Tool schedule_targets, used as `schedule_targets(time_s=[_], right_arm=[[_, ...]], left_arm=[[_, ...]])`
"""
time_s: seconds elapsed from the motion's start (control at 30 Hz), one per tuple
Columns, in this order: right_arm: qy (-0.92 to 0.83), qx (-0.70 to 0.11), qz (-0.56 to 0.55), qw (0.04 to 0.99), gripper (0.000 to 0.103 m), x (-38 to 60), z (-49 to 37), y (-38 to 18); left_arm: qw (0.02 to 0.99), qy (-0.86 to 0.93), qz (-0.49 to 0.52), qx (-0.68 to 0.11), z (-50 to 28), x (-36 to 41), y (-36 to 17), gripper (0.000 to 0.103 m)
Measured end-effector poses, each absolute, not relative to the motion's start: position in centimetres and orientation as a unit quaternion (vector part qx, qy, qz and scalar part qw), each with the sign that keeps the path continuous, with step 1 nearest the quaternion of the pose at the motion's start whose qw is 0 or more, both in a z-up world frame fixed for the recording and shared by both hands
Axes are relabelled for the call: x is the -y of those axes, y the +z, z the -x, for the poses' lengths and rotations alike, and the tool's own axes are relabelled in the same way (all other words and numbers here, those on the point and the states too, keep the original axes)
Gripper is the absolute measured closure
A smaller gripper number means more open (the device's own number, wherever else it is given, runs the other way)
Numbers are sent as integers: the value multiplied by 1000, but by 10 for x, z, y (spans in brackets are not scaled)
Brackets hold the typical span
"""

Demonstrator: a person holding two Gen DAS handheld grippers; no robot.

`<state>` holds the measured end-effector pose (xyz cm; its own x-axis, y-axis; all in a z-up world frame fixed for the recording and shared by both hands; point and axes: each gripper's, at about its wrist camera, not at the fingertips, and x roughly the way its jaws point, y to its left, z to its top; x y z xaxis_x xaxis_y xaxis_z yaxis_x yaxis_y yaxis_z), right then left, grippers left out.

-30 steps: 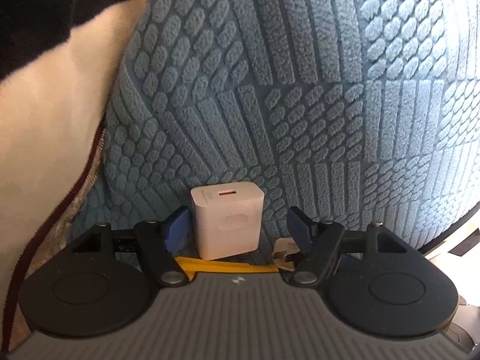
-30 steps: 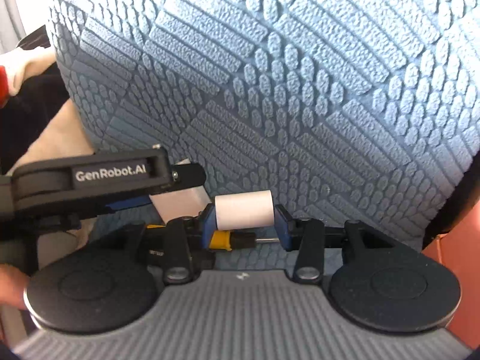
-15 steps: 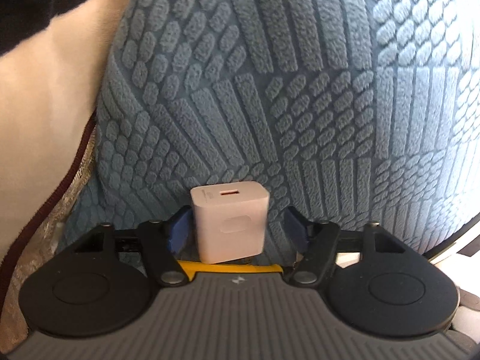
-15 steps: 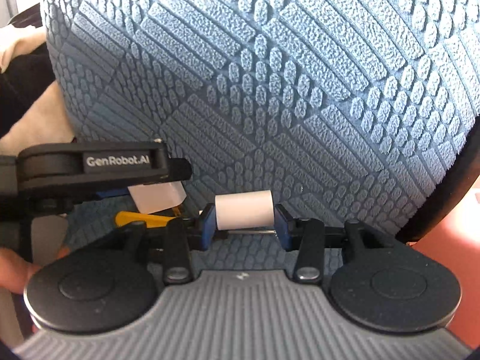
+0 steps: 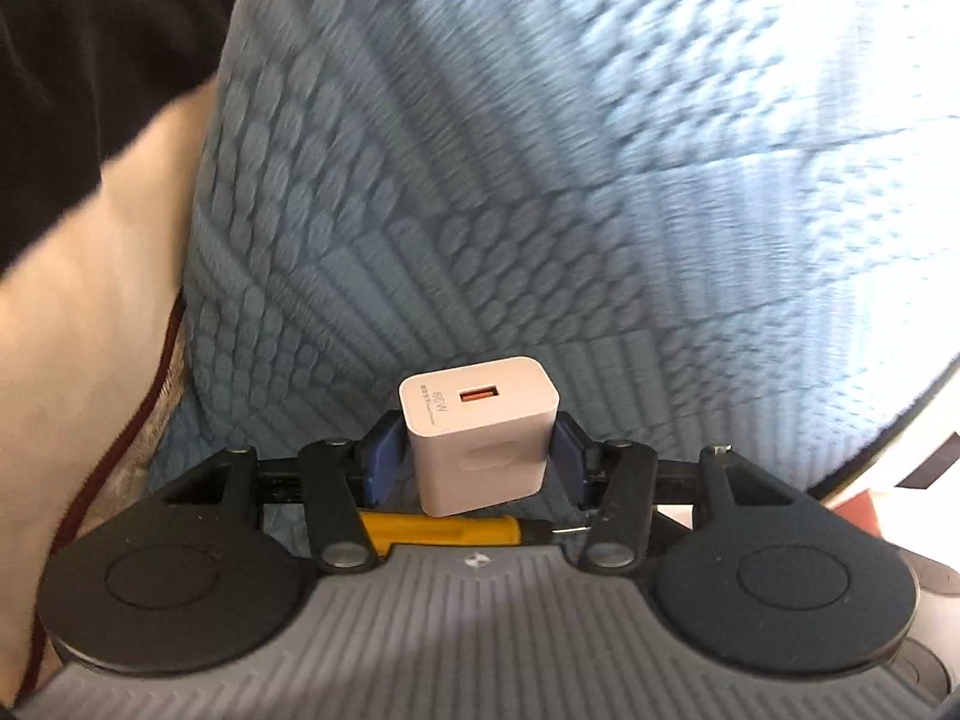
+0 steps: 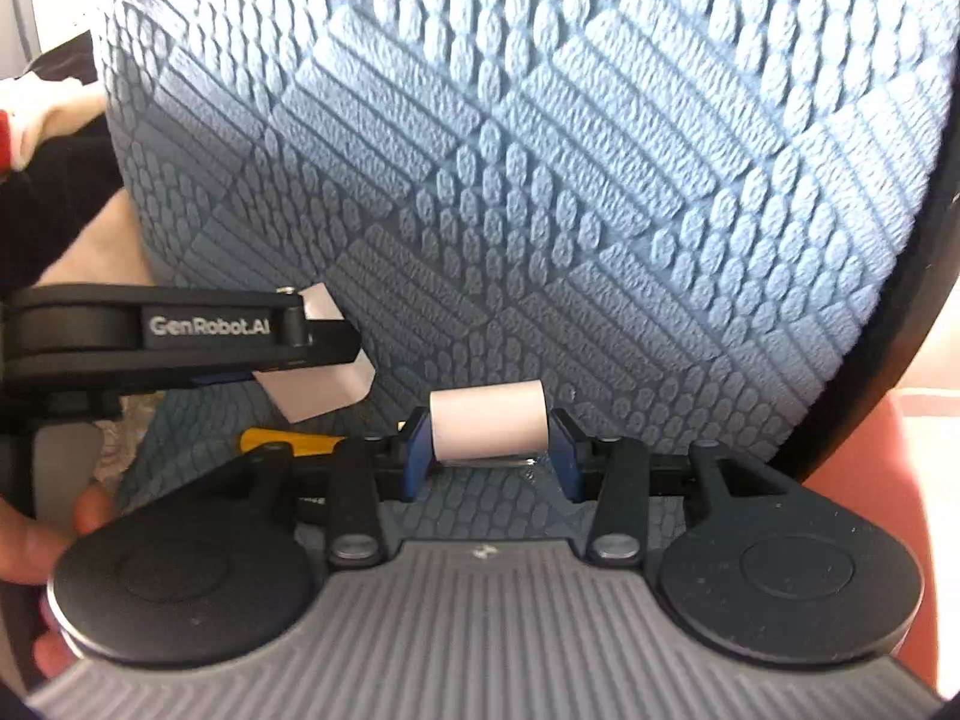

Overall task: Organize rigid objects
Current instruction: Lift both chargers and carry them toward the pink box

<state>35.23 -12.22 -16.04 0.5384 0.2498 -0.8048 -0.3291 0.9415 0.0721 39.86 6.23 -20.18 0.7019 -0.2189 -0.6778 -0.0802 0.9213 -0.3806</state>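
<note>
My left gripper [image 5: 477, 456] is shut on a white USB charger block [image 5: 480, 441] with an orange port, held tilted above the blue textured mat [image 5: 540, 210]. The charger also shows in the right wrist view [image 6: 318, 372], under the left gripper's black arm [image 6: 180, 330]. My right gripper [image 6: 489, 447] is shut on a small white cylinder [image 6: 487, 425], held just over the mat [image 6: 540, 180]. A yellow-handled screwdriver [image 5: 444, 531] lies on the mat below the left gripper; its handle shows in the right wrist view [image 6: 288, 441].
A cream and black cloth [image 5: 78, 240] lies left of the mat. A reddish surface [image 6: 888, 510] sits beyond the mat's dark right edge. A person's hand [image 6: 36, 534] holds the left gripper.
My left gripper has closed on the charger and lifted it off the mat, tilting it. The left view is motion-blurred. My right gripper still holds the cylinder.
</note>
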Motion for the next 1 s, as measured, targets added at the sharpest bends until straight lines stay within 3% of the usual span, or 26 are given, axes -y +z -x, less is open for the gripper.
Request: schedule_targets(time_s=[0.53, 1.0], right_arm=[[171, -442, 50, 879, 58, 151, -302, -123], [175, -454, 34, 873, 58, 160, -250, -109]], left_arm=[[915, -50, 172, -363, -313, -65, -156, 45], [907, -53, 183, -375, -250, -74, -154, 45]])
